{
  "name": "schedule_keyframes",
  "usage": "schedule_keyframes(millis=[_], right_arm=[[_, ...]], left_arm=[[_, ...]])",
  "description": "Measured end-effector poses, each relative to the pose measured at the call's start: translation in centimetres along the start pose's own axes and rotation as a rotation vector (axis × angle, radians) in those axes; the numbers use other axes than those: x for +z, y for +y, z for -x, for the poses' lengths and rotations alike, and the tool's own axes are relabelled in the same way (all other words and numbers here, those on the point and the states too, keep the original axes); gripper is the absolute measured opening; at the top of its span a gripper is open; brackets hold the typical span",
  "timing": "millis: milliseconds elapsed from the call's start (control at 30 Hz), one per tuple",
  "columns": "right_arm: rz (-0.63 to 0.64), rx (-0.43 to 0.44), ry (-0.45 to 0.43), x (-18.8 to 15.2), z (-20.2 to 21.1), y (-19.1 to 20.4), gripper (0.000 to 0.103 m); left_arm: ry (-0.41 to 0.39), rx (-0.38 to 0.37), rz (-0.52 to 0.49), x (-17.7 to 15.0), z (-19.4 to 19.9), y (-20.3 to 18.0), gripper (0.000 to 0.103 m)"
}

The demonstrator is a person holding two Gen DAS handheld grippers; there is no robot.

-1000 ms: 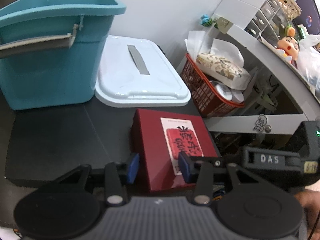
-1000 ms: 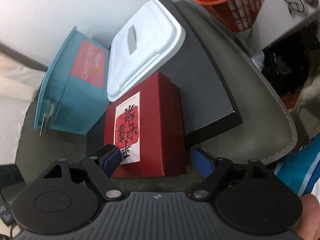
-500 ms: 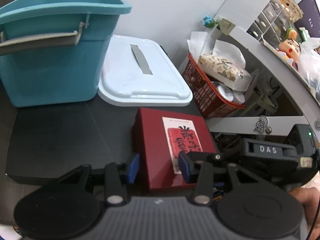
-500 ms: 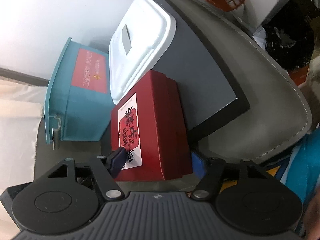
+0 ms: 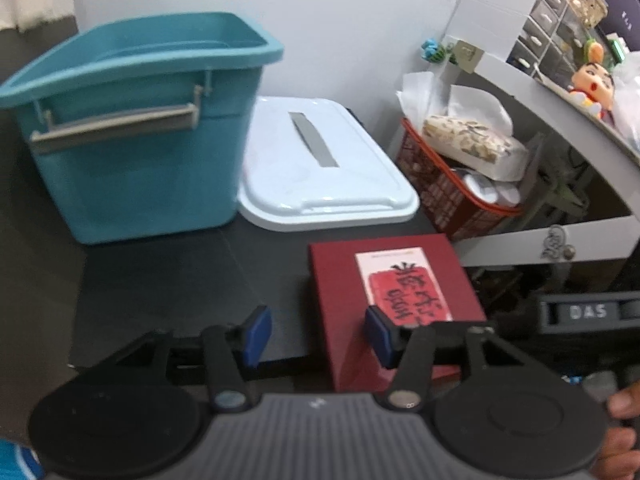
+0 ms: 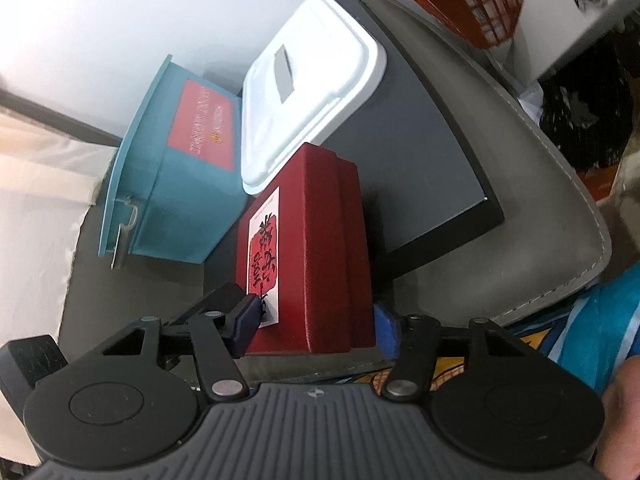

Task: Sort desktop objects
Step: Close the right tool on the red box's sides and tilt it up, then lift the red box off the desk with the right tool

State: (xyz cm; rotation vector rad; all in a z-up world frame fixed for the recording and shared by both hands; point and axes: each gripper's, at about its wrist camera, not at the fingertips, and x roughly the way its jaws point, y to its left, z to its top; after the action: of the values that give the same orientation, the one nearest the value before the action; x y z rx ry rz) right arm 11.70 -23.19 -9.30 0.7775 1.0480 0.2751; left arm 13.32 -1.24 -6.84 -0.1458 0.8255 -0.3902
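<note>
A dark red box [image 5: 384,296] with a white and red label lies near the front of a black pad [image 5: 168,280]; it also shows in the right wrist view [image 6: 316,248]. My right gripper [image 6: 318,326] is shut on the box, one pad on the labelled top and one under it. My left gripper [image 5: 316,336] is open and empty, its right finger over the box's near left corner. A teal bin [image 5: 136,136] with a grey handle stands at the back left; a red box [image 6: 202,124] lies inside it. Its white lid [image 5: 320,168] lies beside it.
A red basket [image 5: 452,196] with tissue packs stands right of the lid. A grey curved shelf [image 5: 560,100] with small drawers and a doll rises at the right. A grey desk mat [image 6: 540,184] lies under the black pad. The wall is close behind.
My left gripper has pulled back and shifted left, so the bin shows whole. My right gripper stays clamped on the red box, and its view has swung, bringing the red basket back in.
</note>
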Motion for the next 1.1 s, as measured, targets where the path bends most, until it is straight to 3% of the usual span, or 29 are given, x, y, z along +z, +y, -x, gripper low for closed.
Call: schedule_keyframes(millis=[633,1067,1100], right_arm=[[0.213,-0.066,-0.044,0.8,0.9,2.4,0.061],[0.188,0.065,-0.003,1.6,0.7,1.7,0.061],[0.191,0.066,0.003,1.6,0.6,1.8,0.057]], left_arm=[[-0.007,0.037,0.05,-1.0,0.7,1.4,0.064],[0.005,0.04,0.115,-1.4,1.4,2.8,0.063],[0.006,0.043,0.114,-1.5,1.4,2.8,0.063]])
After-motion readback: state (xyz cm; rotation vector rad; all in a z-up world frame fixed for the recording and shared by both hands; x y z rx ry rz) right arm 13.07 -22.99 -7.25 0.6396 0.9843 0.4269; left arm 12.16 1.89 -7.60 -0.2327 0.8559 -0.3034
